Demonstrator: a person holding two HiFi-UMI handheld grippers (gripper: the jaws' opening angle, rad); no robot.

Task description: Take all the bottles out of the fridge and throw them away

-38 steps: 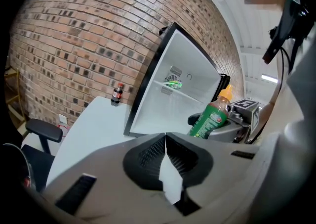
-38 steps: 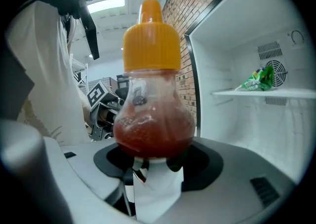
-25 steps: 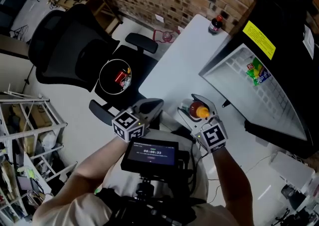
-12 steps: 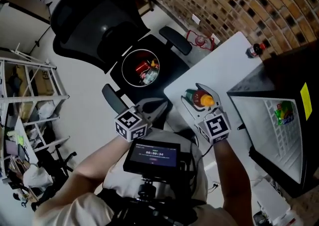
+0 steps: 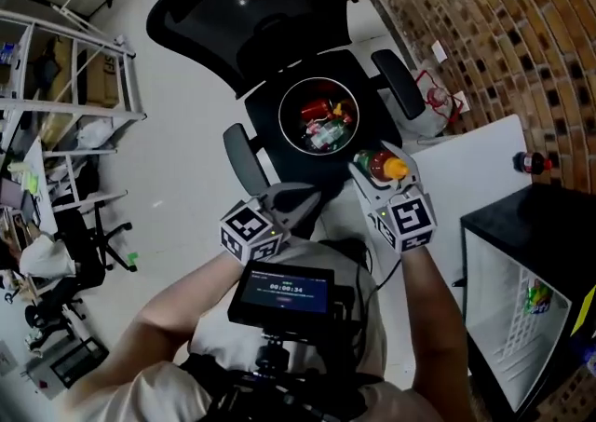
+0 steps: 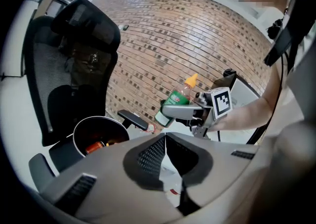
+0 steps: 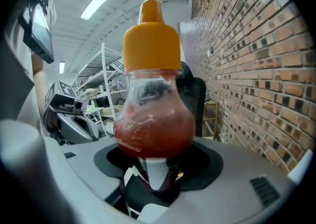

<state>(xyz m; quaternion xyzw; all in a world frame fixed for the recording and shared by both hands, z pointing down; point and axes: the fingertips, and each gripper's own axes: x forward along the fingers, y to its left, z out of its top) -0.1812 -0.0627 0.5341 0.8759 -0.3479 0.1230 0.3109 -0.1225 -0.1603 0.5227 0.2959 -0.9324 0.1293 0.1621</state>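
A sauce bottle [image 5: 384,167] with red contents and an orange cap sits between the fingers of my right gripper [image 5: 374,169], which is shut on it. In the right gripper view the bottle [image 7: 154,114] stands upright and fills the middle. The bottle hangs just right of a round bin [image 5: 319,115] resting on an office chair seat, with several discarded items inside. My left gripper [image 5: 296,198] is shut and empty, below the bin. In the left gripper view the bottle [image 6: 177,100] is right of the bin [image 6: 101,134].
The black fridge [image 5: 549,224] stands open at lower right with a green item [image 5: 534,297] on its door shelf. A dark bottle [image 5: 531,163] stands on the white table [image 5: 475,169]. A brick wall runs behind; metal shelving [image 5: 65,113] is at left.
The view has swung left from the fridge to the chair. My right gripper has carried the bottle off the table to beside the bin. The left gripper stays shut.
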